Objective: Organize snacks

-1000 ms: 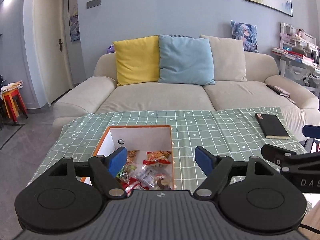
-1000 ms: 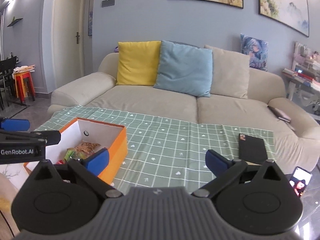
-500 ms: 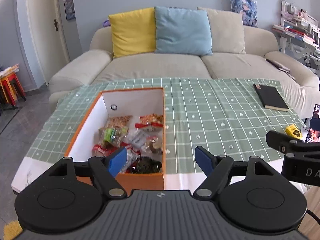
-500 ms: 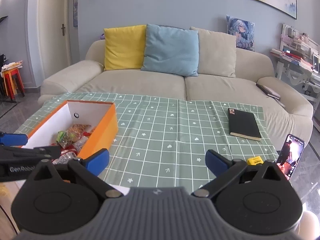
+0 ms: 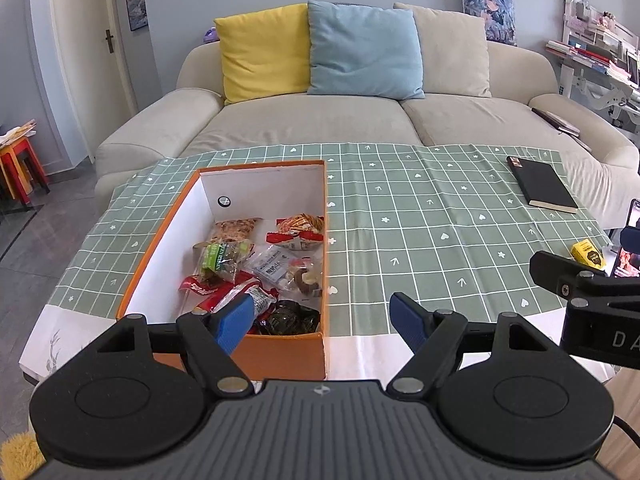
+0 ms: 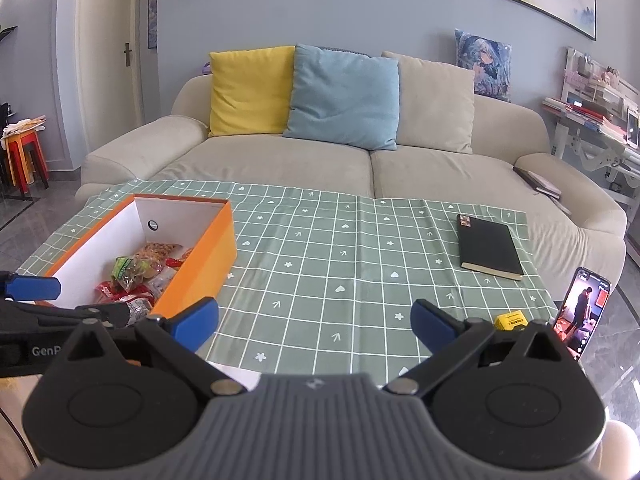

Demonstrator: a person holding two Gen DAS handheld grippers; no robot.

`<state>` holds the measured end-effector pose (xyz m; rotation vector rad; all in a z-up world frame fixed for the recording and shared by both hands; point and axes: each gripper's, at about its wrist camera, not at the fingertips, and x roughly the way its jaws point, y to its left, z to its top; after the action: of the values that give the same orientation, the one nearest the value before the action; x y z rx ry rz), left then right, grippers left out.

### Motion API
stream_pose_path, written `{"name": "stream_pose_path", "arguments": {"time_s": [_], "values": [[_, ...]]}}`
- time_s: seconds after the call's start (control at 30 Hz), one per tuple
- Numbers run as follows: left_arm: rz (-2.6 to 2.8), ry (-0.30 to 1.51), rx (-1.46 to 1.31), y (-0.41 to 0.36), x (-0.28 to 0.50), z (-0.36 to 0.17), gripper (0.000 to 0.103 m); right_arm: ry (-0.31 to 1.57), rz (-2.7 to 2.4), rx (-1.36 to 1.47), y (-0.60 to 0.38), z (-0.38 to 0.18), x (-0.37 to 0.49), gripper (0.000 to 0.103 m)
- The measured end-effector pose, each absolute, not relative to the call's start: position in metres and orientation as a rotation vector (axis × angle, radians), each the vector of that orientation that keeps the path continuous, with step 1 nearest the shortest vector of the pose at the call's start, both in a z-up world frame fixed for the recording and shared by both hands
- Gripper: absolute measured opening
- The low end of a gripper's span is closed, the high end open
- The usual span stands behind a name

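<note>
Both hand-held grippers hover released and empty. The left hand-held gripper [image 5: 323, 318] sits nearer, snack packets [image 5: 262, 268] straight ahead inside the orange box [image 5: 280, 350], whose long axis runs away from it. The right hand-held gripper [image 6: 315, 320] faces bare tabletop [image 6: 360, 264], box off left.

Bright, even daylight, soft shadows, sharp focus throughout, and strong fisheye bending toward dark corners.

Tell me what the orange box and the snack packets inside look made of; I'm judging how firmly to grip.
Orange box: likely matte cardboard, with thin, stiff, straight walls and a white inside. Snack packets: seemingly thin glossy plastic film, crinkled, some see-through.
</note>
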<state>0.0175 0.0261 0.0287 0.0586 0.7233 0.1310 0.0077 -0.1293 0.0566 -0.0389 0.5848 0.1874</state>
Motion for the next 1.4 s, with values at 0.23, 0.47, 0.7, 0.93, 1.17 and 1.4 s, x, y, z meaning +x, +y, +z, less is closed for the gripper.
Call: {"name": "stream_pose_path", "arguments": {"time_s": [0.23,0.47,0.7,0.93,1.17,1.4], "values": [[0.127,0.725,0.061,0.0264,0.0173,0.0286,0.090,0.587,0.187,-0.040,-0.1287,0.0564,0.0078,0.099],[0.126,0.726,0.059,0.0263,0.0178,0.0288,0.090,0.585,0.191,-0.049,-0.1266,0.0553,0.0080,0.099],[0.124,0.725,0.064,0.0260,0.0181,0.0287,0.090,0.589,0.192,-0.049,-0.1264,0.0540,0.0086,0.099],[0.122,0.726,0.067,0.0257,0.0177,0.0287,0.090,0.590,0.192,-0.054,-0.1247,0.0526,0.0087,0.099],[0.118,0.726,0.067,0.0267,0.0176,0.0289,0.090,0.590,0.191,-0.053,-0.1247,0.0526,0.0084,0.099],[0.115,0.724,0.066,0.0248,0.0173,0.0295,0.090,0.590,0.196,-0.062,-0.1223,0.0524,0.0077,0.099]]}}
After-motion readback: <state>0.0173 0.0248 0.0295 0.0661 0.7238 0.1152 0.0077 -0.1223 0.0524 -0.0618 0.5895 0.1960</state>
